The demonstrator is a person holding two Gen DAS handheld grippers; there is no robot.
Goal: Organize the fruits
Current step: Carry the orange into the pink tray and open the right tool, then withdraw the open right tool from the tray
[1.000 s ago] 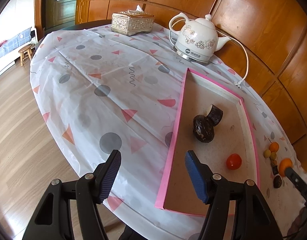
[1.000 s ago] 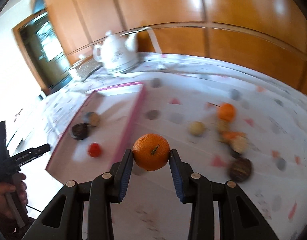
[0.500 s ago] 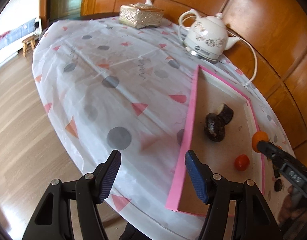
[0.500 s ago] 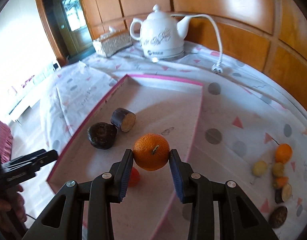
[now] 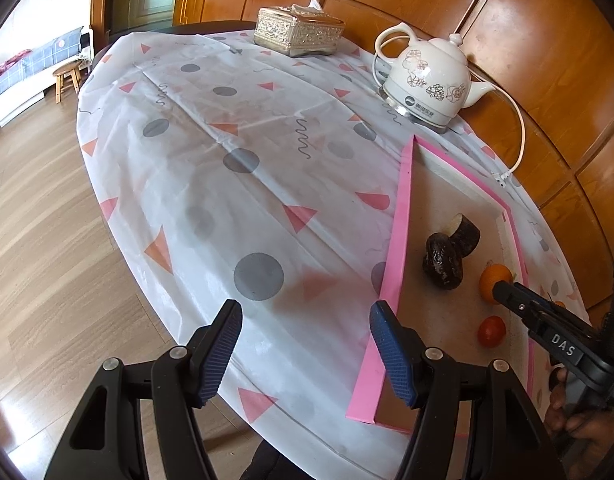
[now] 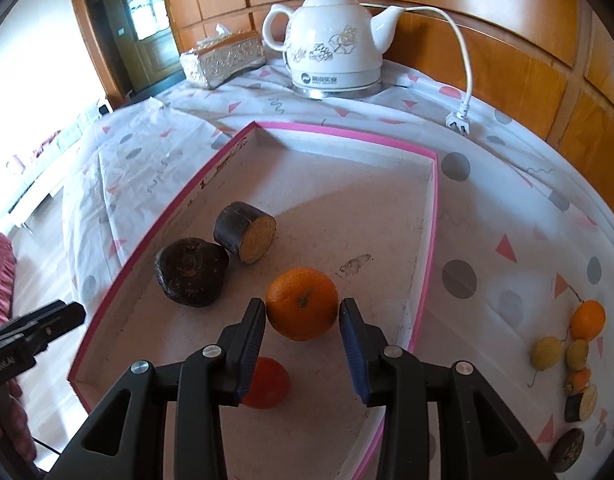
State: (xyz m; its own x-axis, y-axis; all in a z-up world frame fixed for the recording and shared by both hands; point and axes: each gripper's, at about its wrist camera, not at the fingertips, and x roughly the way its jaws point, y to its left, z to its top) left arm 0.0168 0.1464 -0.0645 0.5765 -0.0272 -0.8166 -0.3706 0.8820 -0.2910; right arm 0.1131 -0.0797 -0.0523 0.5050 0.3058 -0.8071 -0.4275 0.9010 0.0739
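One orange [image 6: 301, 303], stem facing the right claw [image 6: 302, 318].

Wood-panelled wall [image 5: 527, 40], plank floor [image 5: 35, 220] (glossy)

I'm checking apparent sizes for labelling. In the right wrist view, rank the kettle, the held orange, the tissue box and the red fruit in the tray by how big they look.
1. kettle
2. tissue box and orange: look alike, and the orange is nearer
3. red fruit, partly hidden by a finger of the right gripper
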